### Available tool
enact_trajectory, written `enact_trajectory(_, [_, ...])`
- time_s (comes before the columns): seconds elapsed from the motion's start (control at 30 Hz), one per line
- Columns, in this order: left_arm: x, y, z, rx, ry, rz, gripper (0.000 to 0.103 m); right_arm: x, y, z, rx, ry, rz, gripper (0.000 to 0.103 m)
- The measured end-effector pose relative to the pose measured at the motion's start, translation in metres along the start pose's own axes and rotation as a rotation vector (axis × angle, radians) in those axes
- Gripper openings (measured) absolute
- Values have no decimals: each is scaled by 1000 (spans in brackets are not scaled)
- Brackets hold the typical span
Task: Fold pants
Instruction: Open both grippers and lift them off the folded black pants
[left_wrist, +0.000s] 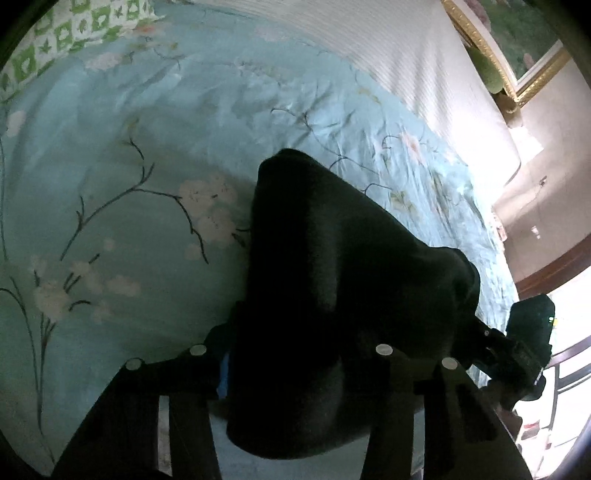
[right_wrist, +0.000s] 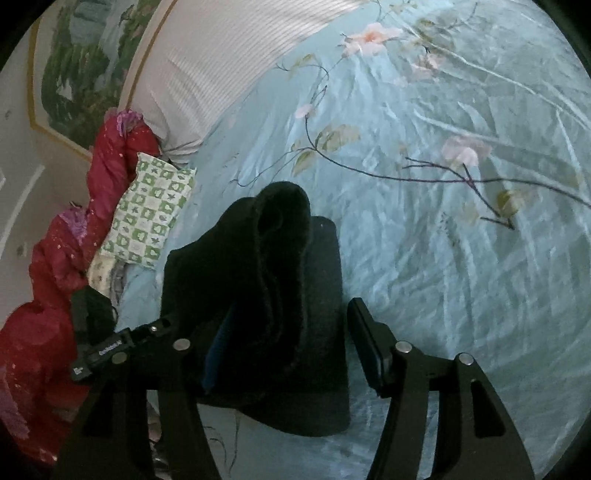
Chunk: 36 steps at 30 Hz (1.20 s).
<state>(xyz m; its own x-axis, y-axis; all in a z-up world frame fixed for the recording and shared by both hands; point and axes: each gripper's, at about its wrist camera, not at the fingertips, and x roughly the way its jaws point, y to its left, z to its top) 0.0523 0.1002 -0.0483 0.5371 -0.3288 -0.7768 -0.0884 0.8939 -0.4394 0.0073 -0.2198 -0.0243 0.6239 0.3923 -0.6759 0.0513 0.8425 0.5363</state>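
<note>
- Well, the black pants (right_wrist: 266, 280) are on the blue flower bed cover (right_wrist: 443, 258), just beside the green checked pillow (right_wrist: 147, 218).
- They are already a short, thick pile with a few layers. I think most of the folding is done.
- The bottom layer lies flat on the cover. The top part is bunched up in a hump, and its far end, level with the pillow, curls over.
- I think what is left is to lay that top part down flat and smooth it. I cannot tell if one more fold is needed.
- The left gripper (left_wrist: 303, 350) points down at the pile from the pillow's side. The cloth fills the gap between its two fingers, so it looks like it is holding the pants in a medium-wide grip.
- The right gripper (right_wrist: 288, 332) points down from the side of the pile away from the pillow. It is partly spread and holds nothing. The finger nearer the pillow is against the cloth. The other finger (right_wrist: 365, 347) stands clear over the bare cover.
- The two grippers sit close together, one at each side of the pile.
- A red blanket (right_wrist: 55, 295) lies bunched on the far side of the pillow from the pants.
</note>
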Motion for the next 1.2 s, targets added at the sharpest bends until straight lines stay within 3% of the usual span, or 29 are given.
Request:
enact_trajectory(0.17, [-12,-11,0,2,-35,3,33,-7,18,1,-63,-9,-12,46])
enact_trajectory(0.37, [-46,-23,16,48,-130,2,31,-11,42,21,-119,-37,16,42])
enact_trajectory(0.63, [-61,-11,60,36,-200,42,31,15,73,63,-190,-71,58,42])
enact_trajectory(0.83, [-46,12,88,-1,-190,62,31,48,73,84,-191,-44,70,42])
enact_trajectory(1.07, [-20,37,90,-47,-134,79,31,80,63,86,-174,20,42,42])
enact_trajectory(1.2, [-13,45,85,-43,-136,84,39,89,51,84,-155,34,21,47])
